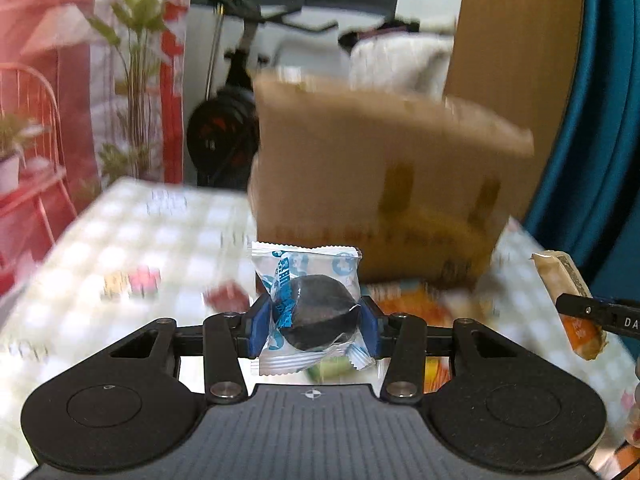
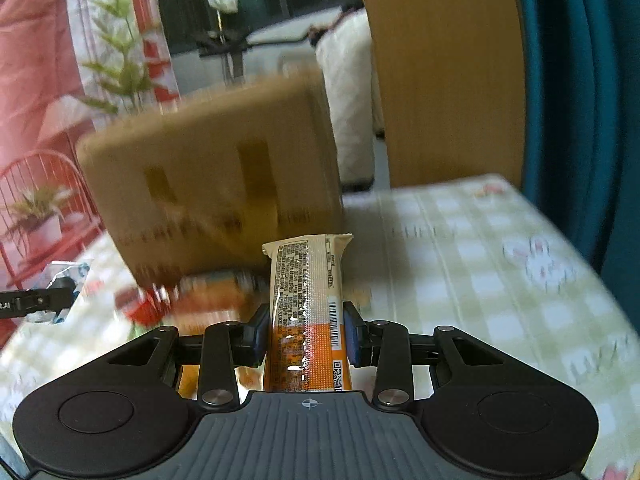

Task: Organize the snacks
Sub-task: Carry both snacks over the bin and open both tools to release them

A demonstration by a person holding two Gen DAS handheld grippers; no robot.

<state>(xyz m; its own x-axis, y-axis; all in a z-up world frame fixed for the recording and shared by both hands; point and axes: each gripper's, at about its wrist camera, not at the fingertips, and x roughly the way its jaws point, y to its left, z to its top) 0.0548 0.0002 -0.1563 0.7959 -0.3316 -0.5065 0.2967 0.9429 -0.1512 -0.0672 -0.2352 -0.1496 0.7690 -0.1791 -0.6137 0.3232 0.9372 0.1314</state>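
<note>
My left gripper [image 1: 314,322] is shut on a clear white-and-blue wrapper with a dark round snack [image 1: 320,312] inside, held above the table. My right gripper [image 2: 306,334] is shut on a long orange-and-cream snack bar [image 2: 306,312] that stands upright between the pads. The bar and right gripper tip also show at the right edge of the left wrist view [image 1: 572,300]. The left gripper with its wrapper shows at the left edge of the right wrist view [image 2: 52,294]. A brown cardboard box [image 1: 384,184] stands on the table just beyond both grippers; it also shows in the right wrist view [image 2: 216,176].
A green-checked tablecloth [image 2: 480,264] covers the table. Blurred orange and red snack packets [image 1: 412,304] lie in front of the box, also in the right wrist view [image 2: 208,300]. A red wire chair with plants [image 1: 28,128] stands left. A wooden panel [image 2: 440,72] and teal curtain [image 2: 580,80] stand right.
</note>
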